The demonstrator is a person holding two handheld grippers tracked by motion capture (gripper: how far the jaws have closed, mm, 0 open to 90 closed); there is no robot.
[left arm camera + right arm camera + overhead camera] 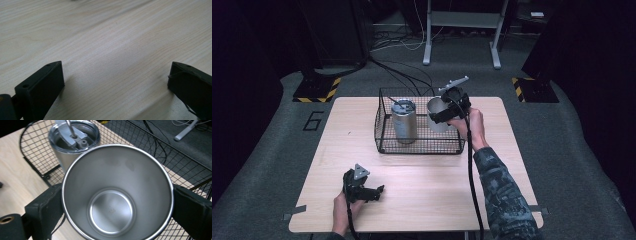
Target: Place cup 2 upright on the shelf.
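A black wire basket stands at the middle of the wooden table. Inside it, at the left, a steel tumbler with a clear lid stands upright; the lid and its straw also appear in the right gripper view. My right gripper is shut on an open steel cup held over the basket's right part; in its own view the jaws press both sides of the cup's rim. My left gripper rests low on the table near the front left, open, with bare wood between its jaws.
The table's front and right stretches are bare wood. Cables run across the grey floor behind the table. A white frame's legs stand at the back, and black stands with yellow-striped bases sit at both back corners.
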